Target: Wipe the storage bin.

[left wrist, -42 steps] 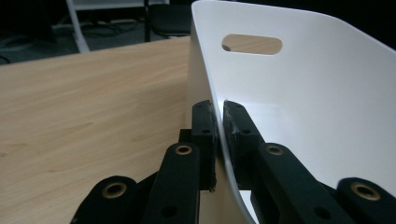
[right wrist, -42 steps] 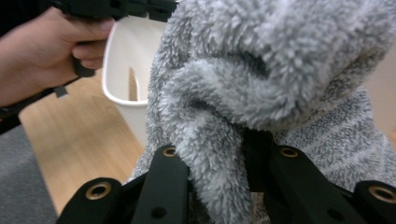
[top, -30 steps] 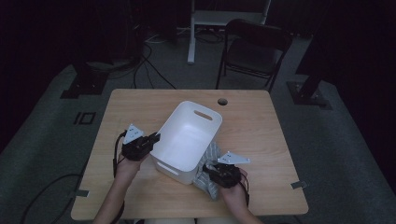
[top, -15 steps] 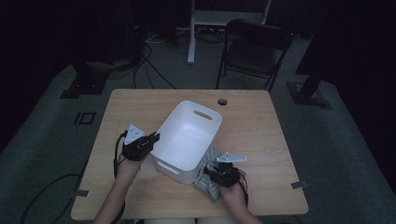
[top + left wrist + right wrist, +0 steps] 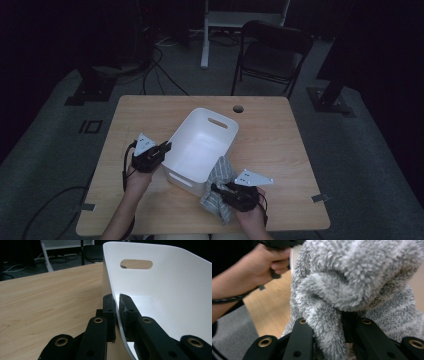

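A white plastic bin (image 5: 200, 150) with handle slots stands tilted across the middle of the wooden table (image 5: 280, 125). My left gripper (image 5: 165, 149) is shut on the bin's left rim; in the left gripper view its jaws pinch the thin white wall (image 5: 150, 295) from both sides. My right gripper (image 5: 216, 189) is shut on a grey striped fluffy towel (image 5: 220, 180) at the bin's near right corner. The towel (image 5: 352, 282) bulges over the jaws in the right gripper view and hides the fingertips.
A round cable hole (image 5: 238, 108) lies in the table's far edge. A black folding chair (image 5: 272, 55) and a white desk frame (image 5: 235, 20) stand behind the table. The other hand (image 5: 262, 265) shows in the right gripper view. Tape marks sit by the table's front corners.
My right gripper has lifted a little with the towel, which now stands higher against the bin's near right corner. The left gripper and the bin have kept still.
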`<act>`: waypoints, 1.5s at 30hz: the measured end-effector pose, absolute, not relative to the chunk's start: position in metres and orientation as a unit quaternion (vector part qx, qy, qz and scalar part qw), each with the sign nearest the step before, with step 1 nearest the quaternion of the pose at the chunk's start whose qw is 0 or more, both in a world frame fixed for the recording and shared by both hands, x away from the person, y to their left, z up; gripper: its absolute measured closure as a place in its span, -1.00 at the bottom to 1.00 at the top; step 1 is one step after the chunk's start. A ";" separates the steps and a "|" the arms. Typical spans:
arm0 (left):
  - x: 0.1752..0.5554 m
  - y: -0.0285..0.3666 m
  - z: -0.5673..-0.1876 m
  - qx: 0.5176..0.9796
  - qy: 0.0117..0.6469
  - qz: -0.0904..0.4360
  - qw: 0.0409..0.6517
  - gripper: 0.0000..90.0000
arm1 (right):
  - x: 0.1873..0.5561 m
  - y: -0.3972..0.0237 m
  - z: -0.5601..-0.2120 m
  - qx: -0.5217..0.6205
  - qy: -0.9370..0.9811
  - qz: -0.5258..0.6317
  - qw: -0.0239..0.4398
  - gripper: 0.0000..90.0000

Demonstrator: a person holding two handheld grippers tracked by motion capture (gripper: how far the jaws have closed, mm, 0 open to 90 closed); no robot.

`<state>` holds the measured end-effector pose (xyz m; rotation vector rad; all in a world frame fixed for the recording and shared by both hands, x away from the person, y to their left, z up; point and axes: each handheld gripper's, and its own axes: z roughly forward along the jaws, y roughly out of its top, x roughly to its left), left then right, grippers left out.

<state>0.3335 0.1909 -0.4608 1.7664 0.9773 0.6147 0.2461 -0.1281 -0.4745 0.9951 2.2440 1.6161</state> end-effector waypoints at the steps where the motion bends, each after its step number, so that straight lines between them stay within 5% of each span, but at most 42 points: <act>1: 0.333 0.190 -0.461 0.730 0.400 0.253 0.494 0.86 | 0.248 -0.128 -0.476 0.339 0.760 0.544 0.104 0.69; 27: 0.334 0.191 -0.461 0.728 0.406 0.244 0.496 0.85 | 0.294 -0.132 -0.542 0.407 0.788 0.457 0.065 0.69; 45: 0.336 0.192 -0.461 0.722 0.414 0.241 0.499 0.83 | 0.271 -0.142 -0.470 0.361 0.754 0.538 0.102 0.68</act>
